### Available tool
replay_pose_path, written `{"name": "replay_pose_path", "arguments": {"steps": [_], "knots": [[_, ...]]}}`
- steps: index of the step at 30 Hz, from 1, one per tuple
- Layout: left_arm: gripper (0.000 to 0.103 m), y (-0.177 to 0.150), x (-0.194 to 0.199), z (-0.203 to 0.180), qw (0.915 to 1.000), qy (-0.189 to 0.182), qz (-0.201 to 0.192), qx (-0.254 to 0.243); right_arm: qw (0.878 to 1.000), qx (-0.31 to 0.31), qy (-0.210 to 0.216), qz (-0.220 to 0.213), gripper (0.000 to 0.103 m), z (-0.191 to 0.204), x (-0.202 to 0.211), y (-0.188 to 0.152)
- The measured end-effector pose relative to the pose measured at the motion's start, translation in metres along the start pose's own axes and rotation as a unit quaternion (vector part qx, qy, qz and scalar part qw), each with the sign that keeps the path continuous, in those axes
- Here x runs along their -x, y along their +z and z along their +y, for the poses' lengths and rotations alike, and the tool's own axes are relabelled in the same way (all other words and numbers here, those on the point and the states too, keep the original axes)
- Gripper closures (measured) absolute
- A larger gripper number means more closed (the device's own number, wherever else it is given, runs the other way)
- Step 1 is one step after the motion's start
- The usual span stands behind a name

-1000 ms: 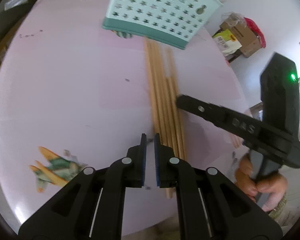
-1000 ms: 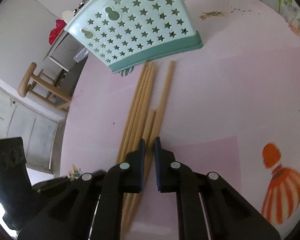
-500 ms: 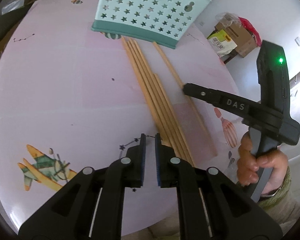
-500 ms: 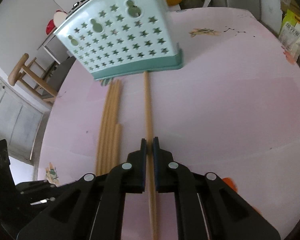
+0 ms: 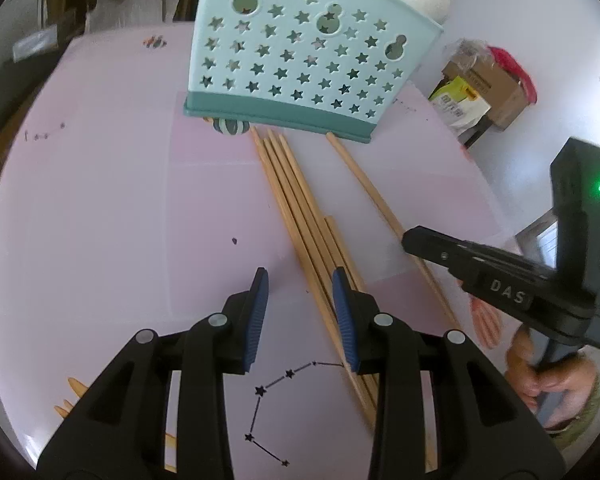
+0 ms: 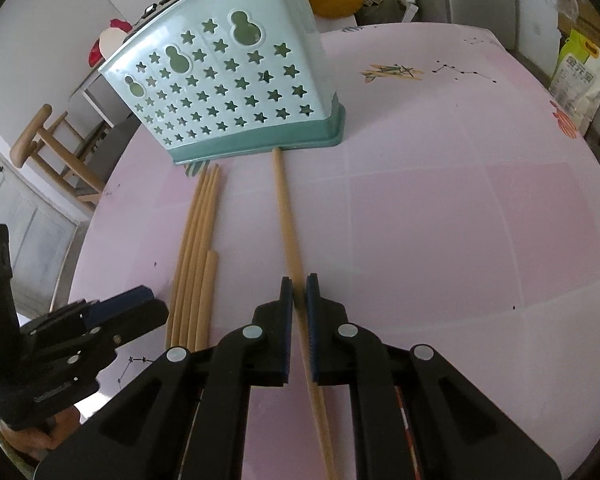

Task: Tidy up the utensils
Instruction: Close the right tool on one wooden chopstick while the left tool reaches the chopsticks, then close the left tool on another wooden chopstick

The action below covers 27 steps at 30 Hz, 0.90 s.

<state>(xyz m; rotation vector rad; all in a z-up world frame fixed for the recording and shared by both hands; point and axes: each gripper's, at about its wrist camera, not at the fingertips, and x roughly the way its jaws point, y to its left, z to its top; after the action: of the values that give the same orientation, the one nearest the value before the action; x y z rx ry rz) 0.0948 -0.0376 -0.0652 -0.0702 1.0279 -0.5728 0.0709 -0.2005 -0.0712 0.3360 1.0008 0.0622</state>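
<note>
We had our right gripper [image 6: 299, 280] pinched on a single chopstick [image 6: 285, 204] whose far tip touched the base of the teal holder [image 6: 236, 92] ahead. Our left gripper [image 5: 299, 276] was opening, its right finger over the bundle of chopsticks [image 5: 296, 204] lying on the pink table [image 5: 120, 200], nothing pressed between the pads.

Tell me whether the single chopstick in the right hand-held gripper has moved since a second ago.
Yes. The single chopstick has swung away from the chopstick bundle; its tip now touches the teal holder base.
</note>
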Motion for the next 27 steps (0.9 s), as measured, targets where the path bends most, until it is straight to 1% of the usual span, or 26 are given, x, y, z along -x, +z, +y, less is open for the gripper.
{"name": "replay_pose_path", "arguments": {"steps": [3, 6, 9, 11, 12, 14, 16, 17, 19, 22, 24, 27], "knots": [[0.073, -0.001, -0.002, -0.004, 0.9995, 0.026, -0.006, -0.019, 1.000, -0.001, 0.004, -0.001, 0.096, -0.002, 0.000, 0.000], [0.076, -0.001, 0.000, -0.004, 0.9980, 0.054, -0.010, -0.031, 1.000, 0.000, 0.006, -0.001, 0.096, -0.001, 0.000, 0.000], [0.077, -0.001, 0.003, 0.002, 0.9966, 0.075, -0.011, -0.031, 1.000, 0.002, 0.008, -0.002, 0.096, -0.002, 0.000, 0.000], [0.077, 0.002, 0.004, 0.007, 0.9975, 0.068, -0.006, -0.019, 1.000, 0.003, 0.009, -0.003, 0.096, -0.002, 0.000, 0.000], [0.077, 0.004, 0.004, 0.010, 0.9984, 0.057, -0.003, -0.006, 1.000, 0.001, 0.010, -0.004, 0.096, -0.002, 0.000, 0.000], [0.076, 0.007, 0.004, 0.012, 0.9989, 0.046, -0.001, 0.009, 1.000, 0.000, 0.011, -0.006, 0.096, -0.002, 0.000, 0.000], [0.070, 0.011, 0.002, 0.009, 0.9992, 0.038, -0.006, 0.015, 1.000, 0.001, 0.011, -0.008, 0.096, -0.002, 0.000, -0.001], [0.070, 0.013, 0.000, 0.007, 0.9992, 0.038, -0.011, 0.012, 1.000, 0.001, 0.011, -0.008, 0.096, -0.002, 0.000, -0.001], [0.070, 0.016, -0.006, 0.000, 0.9988, 0.048, -0.011, 0.001, 1.000, 0.001, 0.012, -0.008, 0.096, -0.003, 0.000, -0.001], [0.070, 0.016, -0.011, -0.010, 0.9963, 0.079, -0.017, -0.028, 1.000, -0.003, 0.019, -0.006, 0.096, -0.005, 0.000, 0.000], [0.069, 0.015, -0.010, -0.009, 0.9959, 0.083, -0.020, -0.030, 1.000, -0.006, 0.023, -0.006, 0.096, -0.006, 0.000, 0.000], [0.068, 0.015, -0.007, -0.004, 0.9932, 0.108, -0.022, -0.036, 1.000, -0.004, 0.025, -0.007, 0.096, -0.006, 0.000, -0.001]]}}
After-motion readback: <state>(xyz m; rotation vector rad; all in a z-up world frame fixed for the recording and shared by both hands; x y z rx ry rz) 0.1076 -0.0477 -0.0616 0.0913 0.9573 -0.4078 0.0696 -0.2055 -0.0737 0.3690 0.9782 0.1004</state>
